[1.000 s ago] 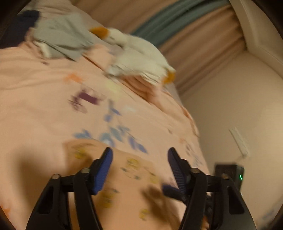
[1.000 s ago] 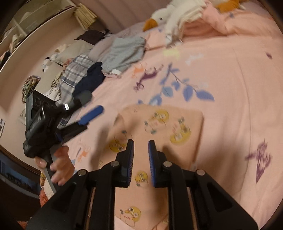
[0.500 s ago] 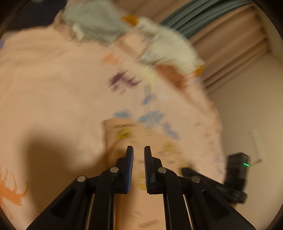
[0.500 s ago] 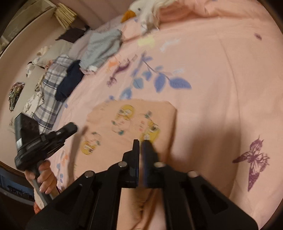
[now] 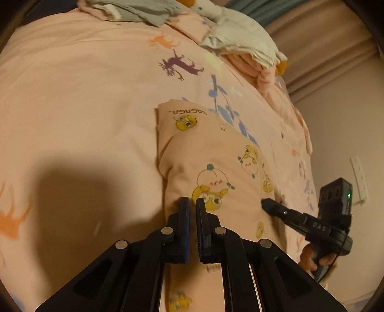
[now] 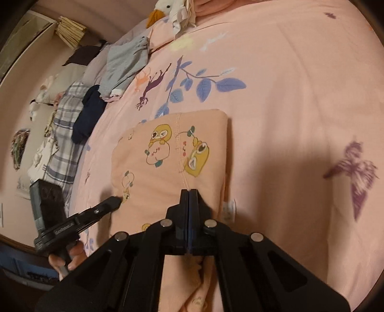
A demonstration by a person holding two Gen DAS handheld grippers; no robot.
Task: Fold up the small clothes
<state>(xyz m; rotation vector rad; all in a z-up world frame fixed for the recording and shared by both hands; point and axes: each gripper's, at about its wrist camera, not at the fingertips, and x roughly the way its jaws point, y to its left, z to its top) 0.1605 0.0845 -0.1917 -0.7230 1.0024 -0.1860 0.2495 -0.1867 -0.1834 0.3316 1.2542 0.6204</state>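
Right wrist view first: the right tool (image 6: 189, 192) has its fingers pressed fully together, and the near edge of the peach cartoon-print garment (image 6: 168, 153) rises into them, so it reads as pinching that cloth near the seam. A white care label (image 6: 229, 208) shows just beside it at the garment's right edge. In the left wrist view, the left tool (image 5: 192, 201) stands with only a narrow slit between its blue pads, tips at the garment's near left corner (image 5: 211, 168); cloth seems caught there, though I cannot tell for certain.

Both tools sit along the same near edge, one toward each corner, which suits lifting that edge and carrying it over the far half; I judge another fold is being set up. The garment already lies as a tidy rectangle on the pink bedspread (image 6: 288, 96), flat, with its far edge near the blue leaf print (image 6: 206, 84).

Farther out lie a grey garment (image 6: 124, 67), a dark navy piece (image 6: 88, 112), plaid fabric (image 6: 62, 134) and a plush duck (image 6: 168, 7), well apart from the work.
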